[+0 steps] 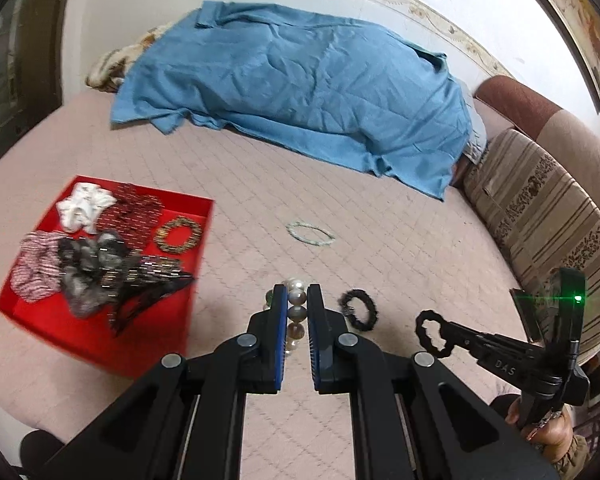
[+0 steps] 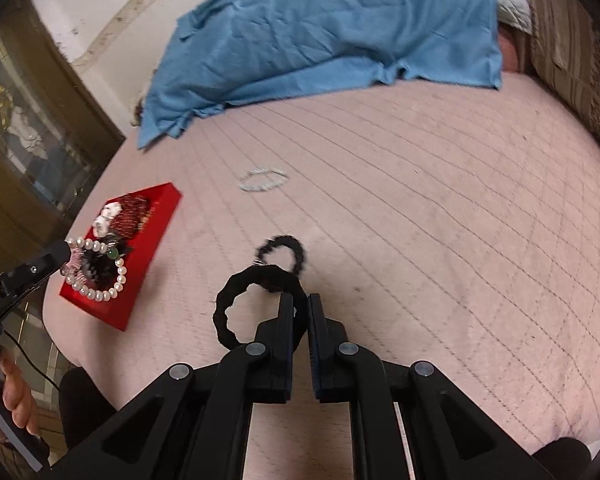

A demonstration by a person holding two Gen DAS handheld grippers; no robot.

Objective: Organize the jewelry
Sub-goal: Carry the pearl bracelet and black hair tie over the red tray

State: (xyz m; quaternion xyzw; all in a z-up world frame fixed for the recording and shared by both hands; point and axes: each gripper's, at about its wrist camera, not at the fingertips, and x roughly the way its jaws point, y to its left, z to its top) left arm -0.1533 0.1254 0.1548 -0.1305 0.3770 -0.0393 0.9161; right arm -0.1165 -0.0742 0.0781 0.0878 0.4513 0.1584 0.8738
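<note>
Bed: pink quilted bed (image 2: 420,208) with a blue cloth (image 1: 300,80) heaped at the far end.
Red box: the red box (image 1: 204,240) sits on the bed to the left, already full of hair ties and a brown bead ring (image 1: 179,235).
Left tongs: the left tongs (image 1: 298,300) are clenched on a pearl bracelet (image 2: 100,272), which hangs in the air in front of the box.
Right tongs: the right tongs (image 2: 300,308) are clenched on a black hair tie (image 2: 256,304) (lifted off the bed, it looks like).
Left on bed: a fuzzy black ring (image 1: 359,309) close by, and a pale green bracelet (image 1: 310,233) farther off.
Step now: I think both things are being carried to the box.
Next move: bring each one over the box, let go, then fetch the two left on the bed.
</note>
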